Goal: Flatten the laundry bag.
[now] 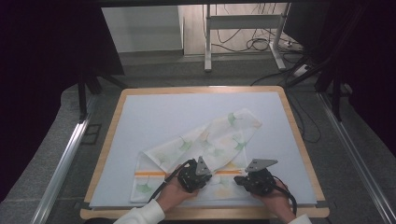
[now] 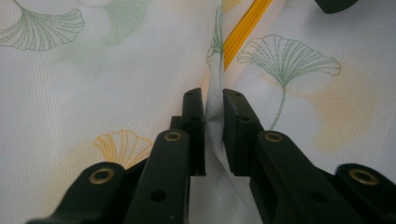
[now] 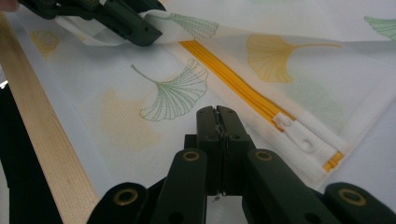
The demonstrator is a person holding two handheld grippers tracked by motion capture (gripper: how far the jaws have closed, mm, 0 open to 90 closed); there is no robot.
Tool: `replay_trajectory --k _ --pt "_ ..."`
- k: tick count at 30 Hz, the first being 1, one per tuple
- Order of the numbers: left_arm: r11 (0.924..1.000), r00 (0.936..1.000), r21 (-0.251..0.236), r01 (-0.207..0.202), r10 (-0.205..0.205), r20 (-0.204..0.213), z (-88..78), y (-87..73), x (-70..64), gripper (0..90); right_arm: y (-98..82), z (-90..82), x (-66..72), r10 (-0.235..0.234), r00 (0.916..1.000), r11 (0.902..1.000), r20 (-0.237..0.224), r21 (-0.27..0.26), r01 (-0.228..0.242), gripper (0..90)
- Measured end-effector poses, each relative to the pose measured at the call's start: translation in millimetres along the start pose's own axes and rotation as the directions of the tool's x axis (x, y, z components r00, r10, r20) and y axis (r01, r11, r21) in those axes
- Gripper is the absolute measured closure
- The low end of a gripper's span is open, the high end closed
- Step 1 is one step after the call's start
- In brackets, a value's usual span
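A white cloth bag (image 1: 205, 140) printed with green and yellow ginkgo leaves lies across the near half of the mat, with an orange zipper (image 1: 149, 173) along its near edge. My left gripper (image 1: 209, 177) is down at that edge beside the zipper. In the left gripper view its jaws (image 2: 214, 116) are shut on a raised fold of the white cloth, and the zipper (image 2: 243, 28) runs just beyond. To its right, my right gripper (image 1: 239, 179) is shut, its tips (image 3: 217, 114) resting on the cloth near the white zipper pull (image 3: 299, 135). Whether it nips any cloth I cannot tell.
The bag lies on a pale blue mat (image 1: 163, 112) set on a wooden-edged table (image 1: 105, 154). That wooden front edge (image 3: 42, 140) runs close by the right gripper. Beyond the table are a grey floor, desk legs (image 1: 208, 42) and cables.
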State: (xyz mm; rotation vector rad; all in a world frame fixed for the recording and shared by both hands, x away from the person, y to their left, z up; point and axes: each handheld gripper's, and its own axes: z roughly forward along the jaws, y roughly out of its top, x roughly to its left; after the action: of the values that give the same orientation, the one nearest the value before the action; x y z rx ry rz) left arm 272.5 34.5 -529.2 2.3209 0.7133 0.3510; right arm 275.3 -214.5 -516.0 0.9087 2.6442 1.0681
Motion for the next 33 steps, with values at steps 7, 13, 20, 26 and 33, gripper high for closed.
replay_trajectory --k 7,13,20,26,33 --pt "0.9996 0.9997 -0.022 0.02 -0.02 0.015 -0.5 -1.5 3.6 87.1 0.1 2.9 0.6 -0.009 1.0 0.9998 0.0 0.017 0.009 87.8" --pt "0.9992 0.9997 -0.035 0.021 -0.02 0.009 -3.7 -0.2 7.8 89.0 0.1 3.7 0.7 -0.014 0.9999 0.9998 0.003 0.017 0.014 87.8" --pt "0.9959 0.9989 -0.078 0.046 -0.046 0.008 -15.3 2.0 21.6 89.7 0.4 5.7 1.0 -0.013 0.9999 0.9996 0.001 0.026 0.013 87.8" --pt "0.9903 0.9976 -0.121 0.068 -0.069 -0.005 -24.6 5.4 37.0 89.8 0.1 6.2 0.4 -0.015 0.9999 0.9995 0.0 0.027 0.015 87.8" --pt "0.9784 0.9893 -0.157 0.135 -0.142 -0.033 -31.4 4.1 66.1 89.9 -0.2 6.0 -0.1 -0.015 0.9999 0.9995 -0.003 0.027 0.015 87.8"
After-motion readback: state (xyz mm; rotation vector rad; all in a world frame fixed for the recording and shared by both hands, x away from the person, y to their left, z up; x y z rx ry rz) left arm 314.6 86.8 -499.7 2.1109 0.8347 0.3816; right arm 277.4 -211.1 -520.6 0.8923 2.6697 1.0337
